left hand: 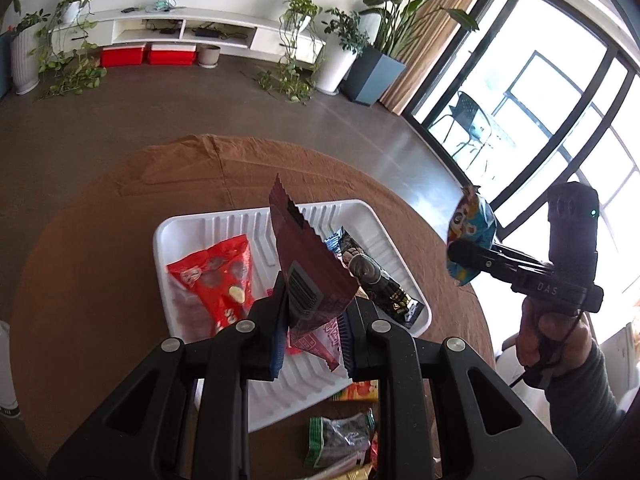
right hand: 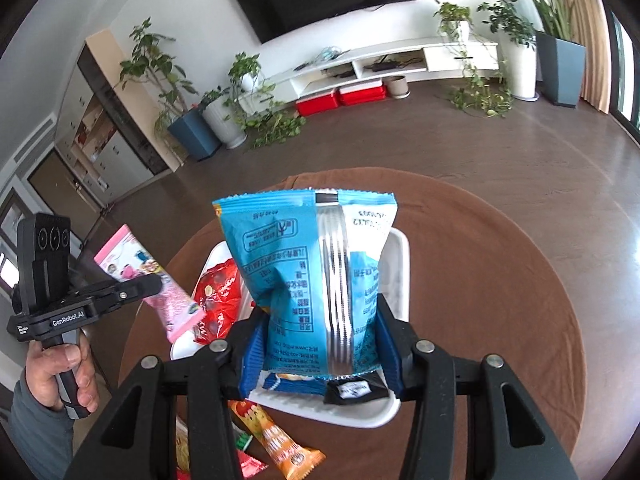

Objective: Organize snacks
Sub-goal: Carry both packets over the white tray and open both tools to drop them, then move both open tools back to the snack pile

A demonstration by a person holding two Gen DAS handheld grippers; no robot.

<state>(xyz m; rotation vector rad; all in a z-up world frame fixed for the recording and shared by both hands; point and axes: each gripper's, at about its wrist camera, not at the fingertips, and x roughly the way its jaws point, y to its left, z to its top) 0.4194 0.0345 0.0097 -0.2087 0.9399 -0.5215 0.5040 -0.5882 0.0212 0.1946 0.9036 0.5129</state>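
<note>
My left gripper (left hand: pixel 316 320) is shut on a flat packet (left hand: pixel 308 264), dark red on its barcode side and pink on the other. It hangs above a white ribbed tray (left hand: pixel 200 224). In the right wrist view the same left gripper (right hand: pixel 154 284) pinches the pink packet (right hand: pixel 172 304) to the left of the tray (right hand: pixel 400 264). My right gripper (right hand: pixel 320 332) is shut on a puffy blue bag (right hand: pixel 292 272), held upright over the tray. From the left wrist view, the right gripper (left hand: pixel 464 254) and its blue bag (left hand: pixel 472 228) are to the tray's right.
A red bag (left hand: pixel 220 276) and a dark bar (left hand: pixel 376 280) lie in the tray. Loose snacks lie on the brown-clothed round table (left hand: pixel 100 260) near me: a green packet (left hand: pixel 340 436) and an orange one (right hand: pixel 280 440). Floor, plants and windows lie beyond.
</note>
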